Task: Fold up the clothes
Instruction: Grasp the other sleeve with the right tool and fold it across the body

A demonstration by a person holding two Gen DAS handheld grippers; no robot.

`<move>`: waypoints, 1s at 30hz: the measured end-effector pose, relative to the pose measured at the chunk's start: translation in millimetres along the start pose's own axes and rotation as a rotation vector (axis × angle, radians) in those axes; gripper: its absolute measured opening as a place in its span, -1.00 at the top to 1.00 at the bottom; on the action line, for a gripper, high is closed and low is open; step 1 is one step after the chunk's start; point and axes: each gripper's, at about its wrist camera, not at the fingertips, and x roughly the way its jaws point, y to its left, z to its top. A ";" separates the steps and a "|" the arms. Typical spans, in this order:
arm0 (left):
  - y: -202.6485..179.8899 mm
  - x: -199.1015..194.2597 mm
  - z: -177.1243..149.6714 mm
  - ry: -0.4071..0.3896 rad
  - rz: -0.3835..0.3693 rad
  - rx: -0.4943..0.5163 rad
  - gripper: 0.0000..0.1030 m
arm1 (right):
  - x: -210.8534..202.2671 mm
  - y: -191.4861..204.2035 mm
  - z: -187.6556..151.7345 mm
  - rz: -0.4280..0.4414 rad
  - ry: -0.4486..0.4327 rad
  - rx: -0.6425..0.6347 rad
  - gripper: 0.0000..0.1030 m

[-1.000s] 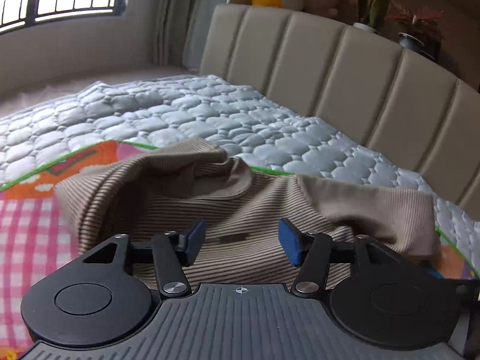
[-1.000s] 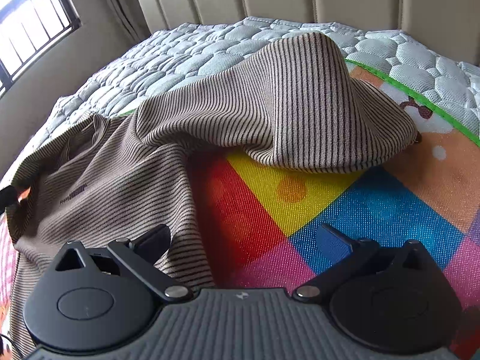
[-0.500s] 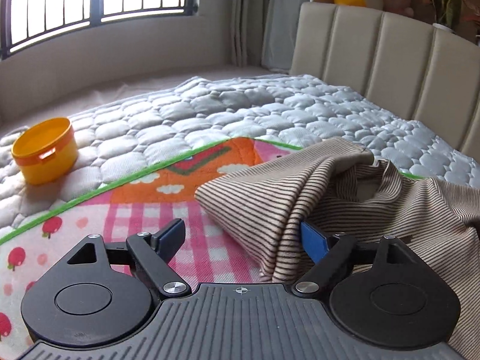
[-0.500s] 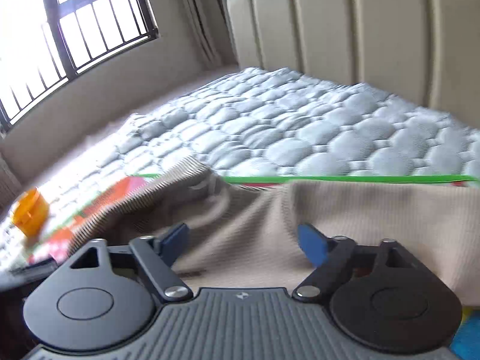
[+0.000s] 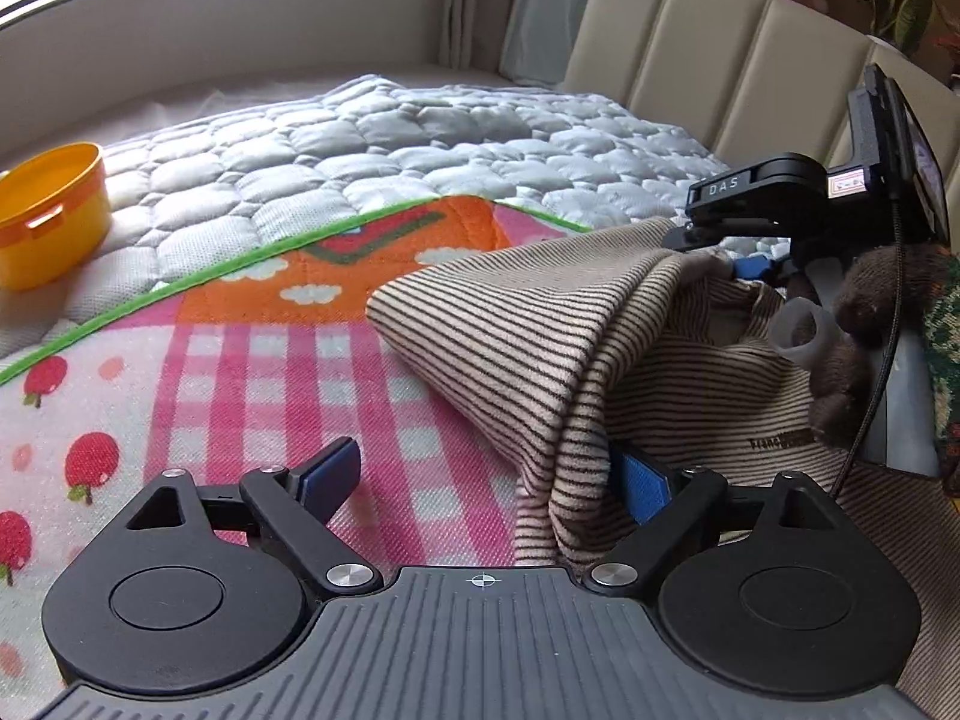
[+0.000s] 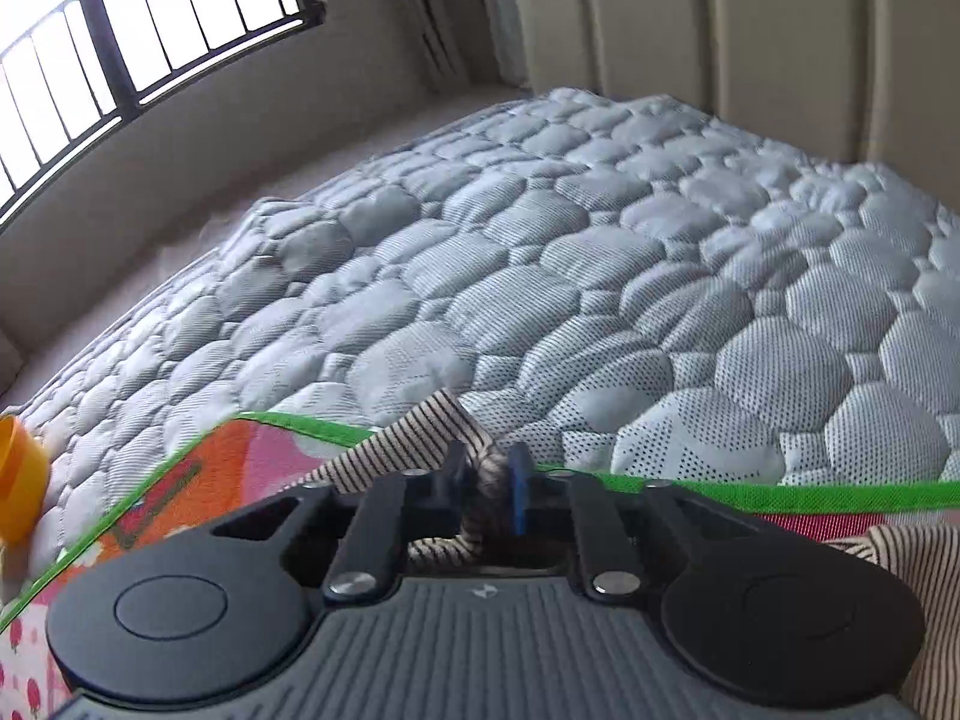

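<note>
- The quilted mattress is taking up most of both views, with a padded headboard at the far right and a barred window at the far left.
- A colourful play mat is being used as the folding surface; it's spread over the near part of the bed, green border running along its far edge.
- The striped top is lying bunched on the right half of that mat, and one fold is being pulled up into a ridge running from near to far right.
- A yellow tub is sitting out of the way on the quilt, far left, well apart from the cloth.
- The right gripper is clenched on a pinch of the top's far edge, right by the green border; the cloth is being squeezed between the two pads.
- The left gripper is being opened right now, jaws wide. The near fold is draped against its right finger and nothing is being pinched; the left pad is hanging over bare mat.
- Key relation, imo: the free near corner is lying just right of the left claw's centre, so that hand looks nearer. A small shift right would probably be needed before a grip there is possible.
</note>
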 end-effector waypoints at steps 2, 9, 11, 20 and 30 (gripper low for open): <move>2.6 1.9 0.4 0.011 -0.004 -0.003 -0.81 | -31.1 -0.9 8.6 0.032 -0.052 -0.004 0.80; 7.6 -7.2 4.6 0.040 -0.040 -0.018 -0.83 | -131.9 -30.2 -5.2 0.009 -0.174 0.025 0.81; 6.9 -10.0 4.0 0.053 -0.038 0.004 -0.84 | -140.8 -45.1 -22.7 -0.042 -0.152 0.020 0.81; 1.1 -41.3 7.2 0.027 -0.282 -0.004 -1.00 | -132.3 -87.7 -100.8 -0.132 -0.046 0.072 0.35; -25.3 -27.7 15.7 -0.105 -0.571 -0.169 -1.00 | -119.6 -77.5 -105.7 -0.093 -0.066 0.037 0.83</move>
